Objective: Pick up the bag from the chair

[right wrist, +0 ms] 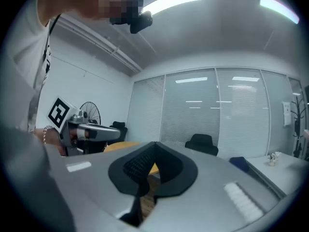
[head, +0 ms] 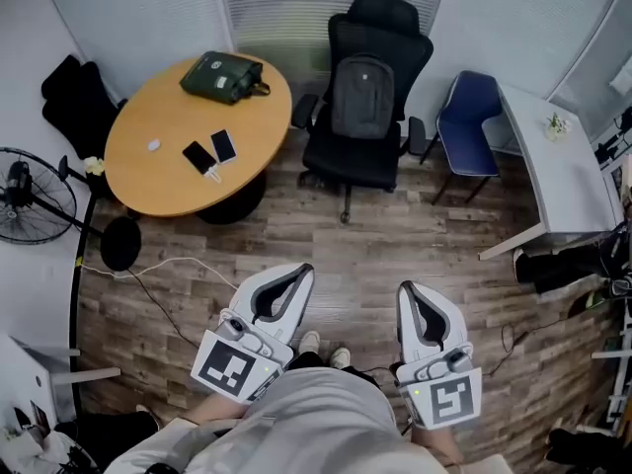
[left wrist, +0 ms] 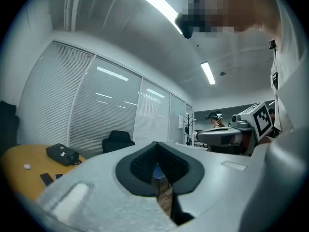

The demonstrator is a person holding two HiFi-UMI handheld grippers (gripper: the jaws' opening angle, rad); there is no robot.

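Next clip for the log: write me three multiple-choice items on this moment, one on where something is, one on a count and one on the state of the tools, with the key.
1. Where is the grey backpack?
A. on the black office chair
B. flat on the floor
C. hung on a wall

2. How many phones lie on the round table?
A. one
B. two
C. four

3. How do the left tool and the right tool stand?
A. both wide open
B. left shut on the backpack
C. both shut, nothing in them

Key:
1 A: the backpack stands upright on the seat, against the backrest.
2 B: two dark phones lie side by side near the table's middle.
3 C: each gripper view shows its jaws together with nothing between them, and both tools are well short of the chair.
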